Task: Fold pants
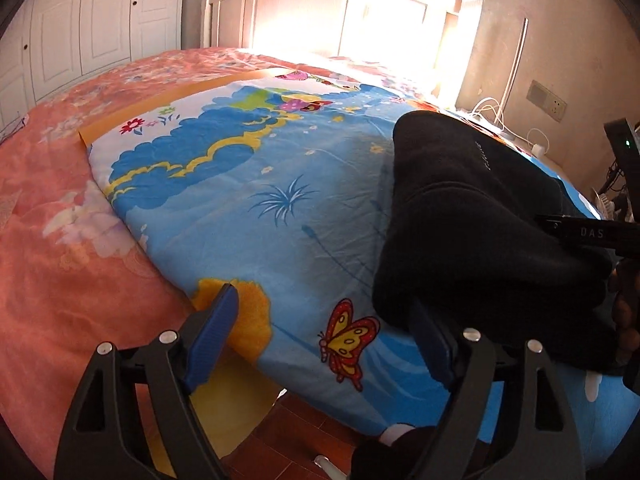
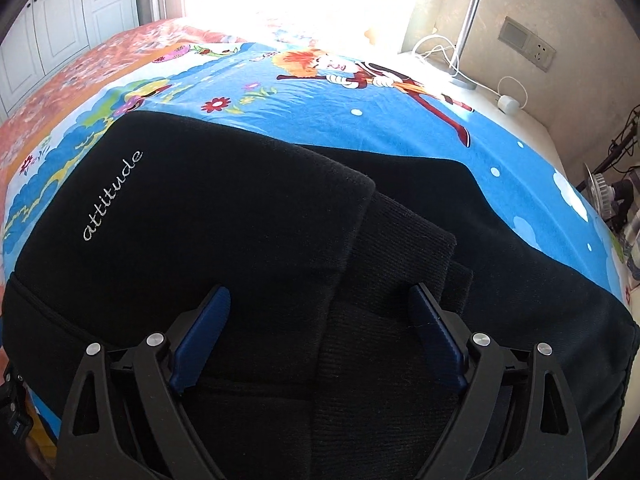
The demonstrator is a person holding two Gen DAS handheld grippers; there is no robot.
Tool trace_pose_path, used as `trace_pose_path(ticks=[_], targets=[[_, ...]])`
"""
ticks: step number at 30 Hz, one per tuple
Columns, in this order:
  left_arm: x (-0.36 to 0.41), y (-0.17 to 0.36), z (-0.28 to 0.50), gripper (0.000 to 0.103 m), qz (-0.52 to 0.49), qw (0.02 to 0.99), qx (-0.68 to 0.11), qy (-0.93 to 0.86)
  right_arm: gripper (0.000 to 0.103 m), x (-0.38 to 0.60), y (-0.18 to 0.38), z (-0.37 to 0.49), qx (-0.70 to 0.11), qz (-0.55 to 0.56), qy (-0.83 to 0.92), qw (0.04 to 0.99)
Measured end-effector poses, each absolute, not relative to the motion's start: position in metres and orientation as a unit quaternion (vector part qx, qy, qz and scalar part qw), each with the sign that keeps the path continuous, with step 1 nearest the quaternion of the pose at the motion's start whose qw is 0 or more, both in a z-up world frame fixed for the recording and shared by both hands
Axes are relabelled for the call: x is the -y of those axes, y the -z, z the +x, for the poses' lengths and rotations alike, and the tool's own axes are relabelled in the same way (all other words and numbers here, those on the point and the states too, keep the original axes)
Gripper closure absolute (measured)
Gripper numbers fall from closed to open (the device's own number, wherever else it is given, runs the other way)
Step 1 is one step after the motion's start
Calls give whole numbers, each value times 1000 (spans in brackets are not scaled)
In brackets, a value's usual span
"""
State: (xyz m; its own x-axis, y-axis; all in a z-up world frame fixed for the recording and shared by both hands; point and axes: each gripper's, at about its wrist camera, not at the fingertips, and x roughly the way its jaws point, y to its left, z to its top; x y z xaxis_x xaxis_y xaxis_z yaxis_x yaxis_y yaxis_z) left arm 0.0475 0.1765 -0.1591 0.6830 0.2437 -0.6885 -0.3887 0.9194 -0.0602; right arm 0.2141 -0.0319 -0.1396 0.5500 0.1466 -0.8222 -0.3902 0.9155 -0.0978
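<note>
Black pants lie folded on a blue cartoon blanket, with the white word "attitude" on top and ribbed cuffs toward the right. My right gripper hovers open just over them, its blue pads apart above the fold's edge and gripping nothing. In the left wrist view the pants fill the right side. My left gripper stands open at their near left corner. Its right pad is by the cloth's edge, and only blanket lies between the pads.
The blanket covers an orange flowered bedspread on a bed with a pale headboard. White wardrobe doors stand at left. A wall socket, cables and a charger are at right. Red floor shows below the bed's edge.
</note>
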Motion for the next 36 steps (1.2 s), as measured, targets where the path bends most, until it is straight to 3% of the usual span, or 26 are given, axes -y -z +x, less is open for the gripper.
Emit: trace_pose_path(ticks=[7,11,14,15,16,18,21,26,28,31,36], targets=[[-141,140,49,22,-9,928,-336,-161,16,32,139,215,-447,-134,-155,870],[-187,149,52,21,-113,909,-366,-163,16,33,140,213,-444,-134,-161,871],[-184,149,50,20,-96,912,-375,-139,15,34,140,214,-442,-131,-160,873],[-179,144,48,27,-87,915,-376,-119,15,33,140,213,-441,-131,-159,874],[-174,138,43,48,-76,921,-372,-92,15,33,140,213,-441,-130,-159,874],[-161,125,28,76,-32,933,-352,-61,15,34,140,214,-440,-128,-160,874],[-145,101,11,88,31,951,-299,-67,14,34,140,212,-437,-128,-159,876],[-126,70,36,88,0,966,-259,-17,14,34,140,211,-436,-128,-161,876],[-123,76,54,88,-8,962,-274,-9,14,35,140,211,-436,-128,-162,876],[-142,117,78,90,-48,932,-358,-18,14,35,140,211,-436,-128,-164,876],[-145,111,68,90,-15,933,-359,-28,14,34,139,210,-433,-126,-164,878]])
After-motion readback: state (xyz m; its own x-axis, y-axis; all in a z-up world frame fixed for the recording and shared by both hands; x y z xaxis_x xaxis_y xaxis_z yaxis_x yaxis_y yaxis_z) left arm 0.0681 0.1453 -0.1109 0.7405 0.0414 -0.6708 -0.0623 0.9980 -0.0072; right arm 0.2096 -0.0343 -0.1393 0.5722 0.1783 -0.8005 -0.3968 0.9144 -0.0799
